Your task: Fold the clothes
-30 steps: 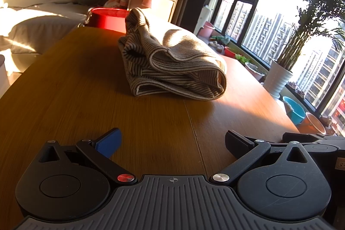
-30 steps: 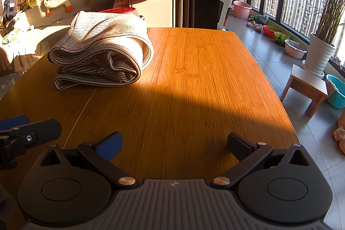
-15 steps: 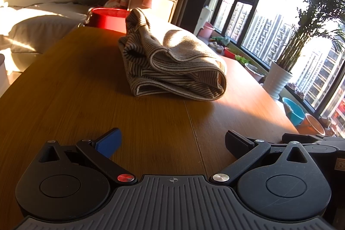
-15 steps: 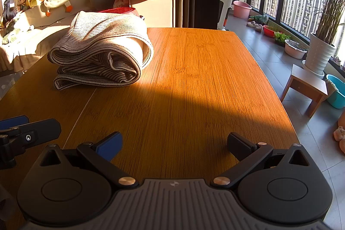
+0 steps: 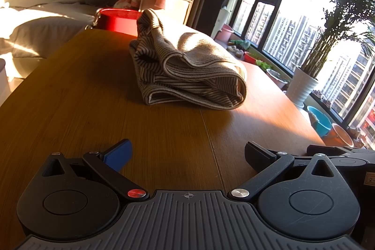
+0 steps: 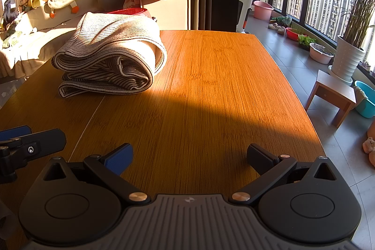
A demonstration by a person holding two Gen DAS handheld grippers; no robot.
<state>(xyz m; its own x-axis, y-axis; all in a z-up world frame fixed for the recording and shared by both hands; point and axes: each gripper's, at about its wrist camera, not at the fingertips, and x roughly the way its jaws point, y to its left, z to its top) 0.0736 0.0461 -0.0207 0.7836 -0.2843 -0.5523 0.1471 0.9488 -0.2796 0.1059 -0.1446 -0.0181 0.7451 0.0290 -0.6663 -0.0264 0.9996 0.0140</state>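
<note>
We see the striped garment folded into a bundle on the worktop, centre frame; both our left hand-held gripper and right hand-held gripper gape apart, empty, so folding looks done.

garment: ribbed striped knit cloth | table: smooth grained wood, satin sheen
</note>
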